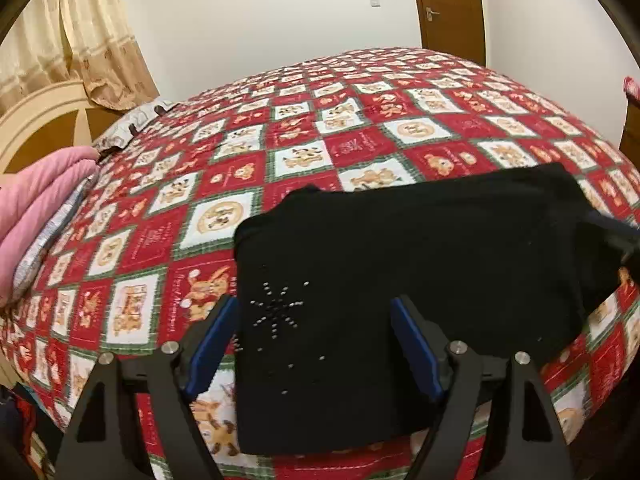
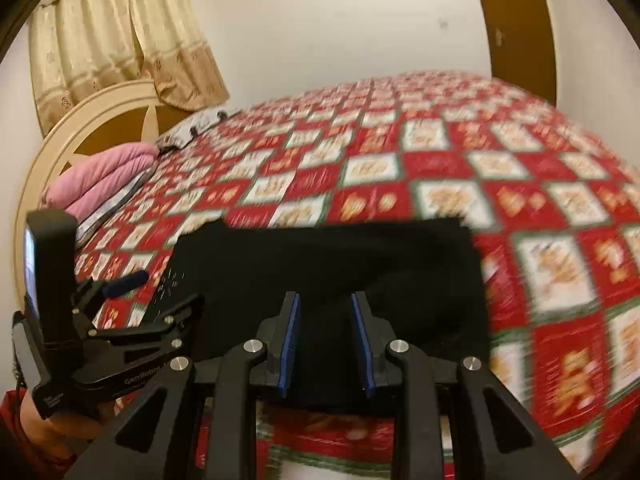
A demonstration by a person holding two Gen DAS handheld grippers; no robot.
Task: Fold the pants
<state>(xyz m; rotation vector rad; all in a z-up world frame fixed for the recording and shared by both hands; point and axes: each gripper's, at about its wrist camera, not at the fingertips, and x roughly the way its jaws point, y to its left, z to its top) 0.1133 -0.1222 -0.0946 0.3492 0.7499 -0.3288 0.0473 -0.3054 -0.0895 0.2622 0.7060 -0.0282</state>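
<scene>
Black pants (image 1: 420, 272) lie folded into a flat rectangle on the near edge of the bed, with a silver stud star pattern (image 1: 278, 312) at their left end. They also show in the right wrist view (image 2: 328, 264). My left gripper (image 1: 314, 312) is open and empty, its blue-padded fingers (image 1: 216, 344) spread just above the pants' left part. My right gripper (image 2: 325, 300) is open and empty above the pants' near edge. The left gripper also shows in the right wrist view (image 2: 132, 280), at the pants' left end.
The bed carries a red, white and green patterned quilt (image 1: 360, 128). A folded pink blanket (image 1: 40, 208) and a grey pillow (image 1: 132, 124) lie at the cream headboard (image 2: 80, 120) on the left. Curtains hang behind, and a brown door (image 1: 448, 8) stands beyond the bed.
</scene>
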